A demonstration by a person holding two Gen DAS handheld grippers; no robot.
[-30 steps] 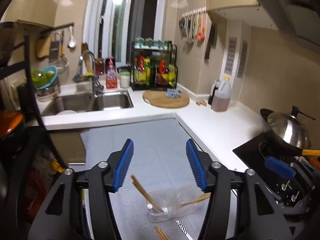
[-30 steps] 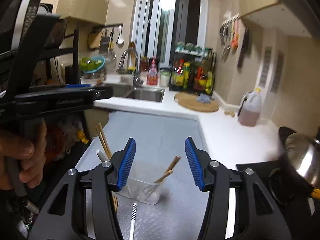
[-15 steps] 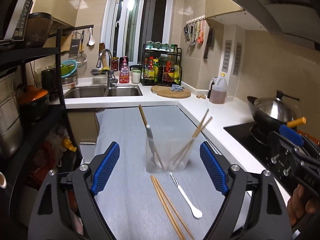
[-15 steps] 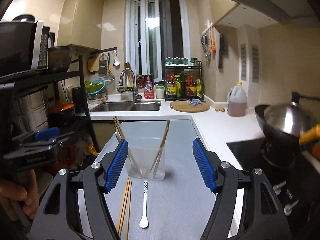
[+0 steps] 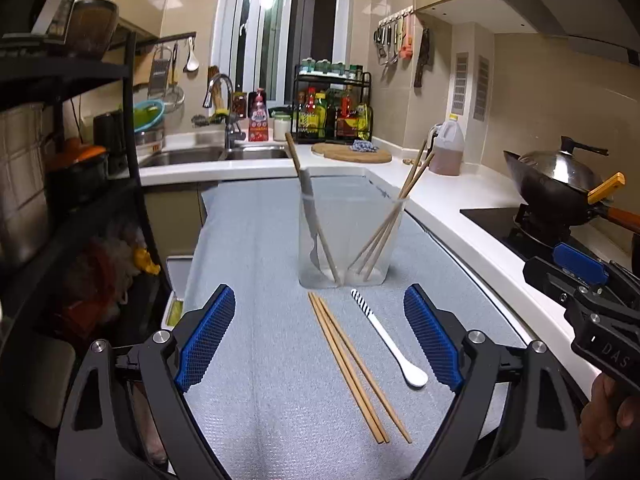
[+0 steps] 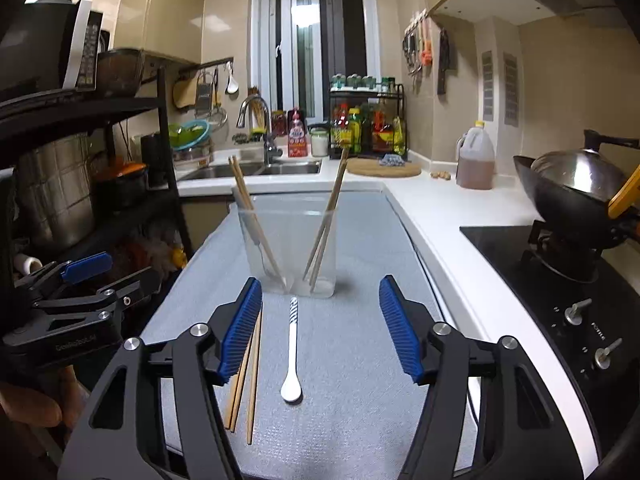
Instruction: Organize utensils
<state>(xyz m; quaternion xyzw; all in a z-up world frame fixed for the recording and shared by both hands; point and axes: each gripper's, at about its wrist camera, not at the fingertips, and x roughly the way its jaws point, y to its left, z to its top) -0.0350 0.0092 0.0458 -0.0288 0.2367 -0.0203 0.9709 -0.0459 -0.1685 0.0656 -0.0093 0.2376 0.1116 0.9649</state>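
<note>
Both grippers are held low and level over the near end of the table (image 5: 256,240), pointing forward at the clear container (image 5: 346,236).

Left gripper (image 5: 320,336): jaws spread wide, nothing between them, touching nothing. The loose chopsticks (image 5: 352,364) and the spoon (image 5: 390,340) lie on the grey mat in the gap ahead of it. The hand holding the right unit shows at the far right edge of this view.

Right gripper (image 6: 320,330): jaws also wide apart, empty. The spoon (image 6: 292,354) lies roughly centred between its fingers; the loose chopsticks (image 6: 248,372) lie just beside its left finger, partly hidden behind it.

Counts:
- 1 clear container (image 6: 288,248), upright on the mat, just beyond the loose items.
- Inside it: chopsticks lean left and chopsticks lean right, about two or three per side, exact number hard to tell; one pale utensil also leans on the left wall.
- Loose chopsticks on the mat: 3 sticks, side by side, pointing toward the container.
- 1 white spoon with striped handle, flat on the mat, bowl toward the camera, just right of the chopsticks, not touching them.
</note>
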